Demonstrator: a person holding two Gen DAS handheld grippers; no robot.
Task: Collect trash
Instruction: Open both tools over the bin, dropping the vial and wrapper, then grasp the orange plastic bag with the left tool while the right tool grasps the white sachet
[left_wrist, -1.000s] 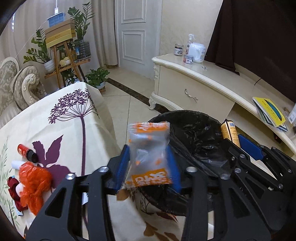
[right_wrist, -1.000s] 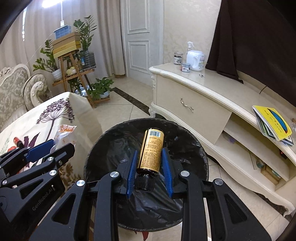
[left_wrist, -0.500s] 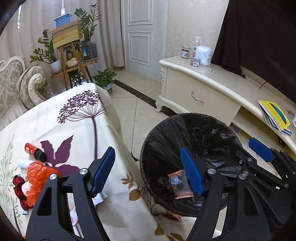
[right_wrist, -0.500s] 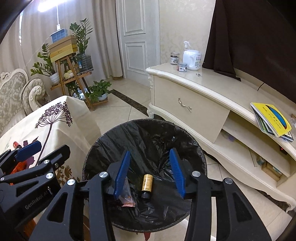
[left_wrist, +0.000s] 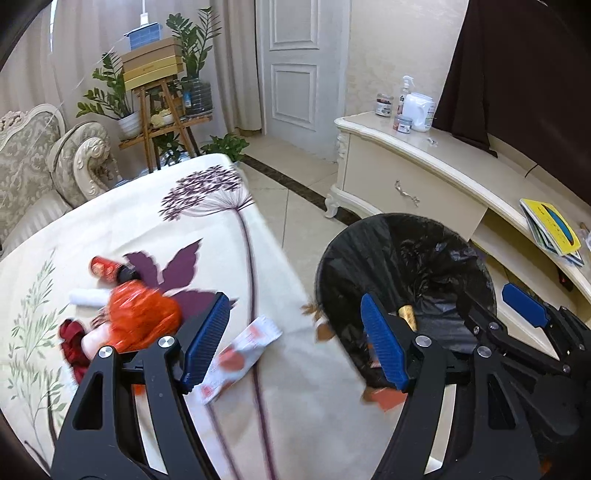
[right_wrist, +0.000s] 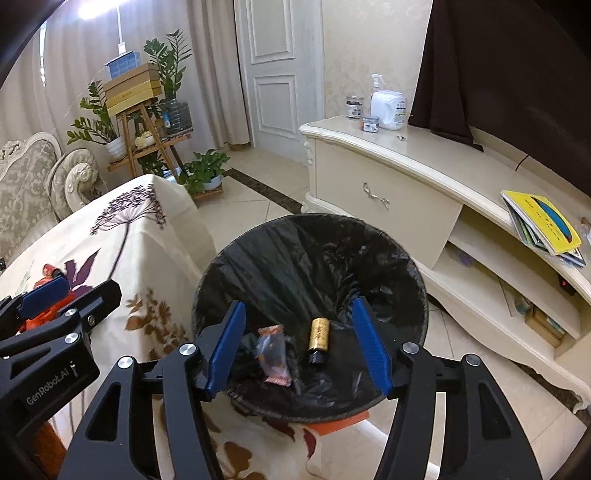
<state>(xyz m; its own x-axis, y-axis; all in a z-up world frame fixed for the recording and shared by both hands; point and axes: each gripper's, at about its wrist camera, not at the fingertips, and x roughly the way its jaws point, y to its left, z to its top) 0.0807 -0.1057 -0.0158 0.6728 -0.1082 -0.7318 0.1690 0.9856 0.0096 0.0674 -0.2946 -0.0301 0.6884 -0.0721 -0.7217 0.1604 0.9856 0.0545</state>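
A bin lined with a black bag stands on the floor beside the table; it also shows in the left wrist view. Inside lie a gold bottle and a clear orange-printed packet. My right gripper is open and empty above the bin. My left gripper is open and empty over the table edge. On the cloth lie a white and orange wrapper, a crumpled orange bag, a small red bottle, a white roll and a dark red scrap.
The table carries a cream cloth with purple flower prints. A cream TV cabinet stands behind the bin, with books on its shelf. A sofa and a plant stand are at the far left.
Both grippers opened and dropped their loads into the bin: the left the packet, the right the gold bottle. The left gripper has since swung left, over the table's trash.
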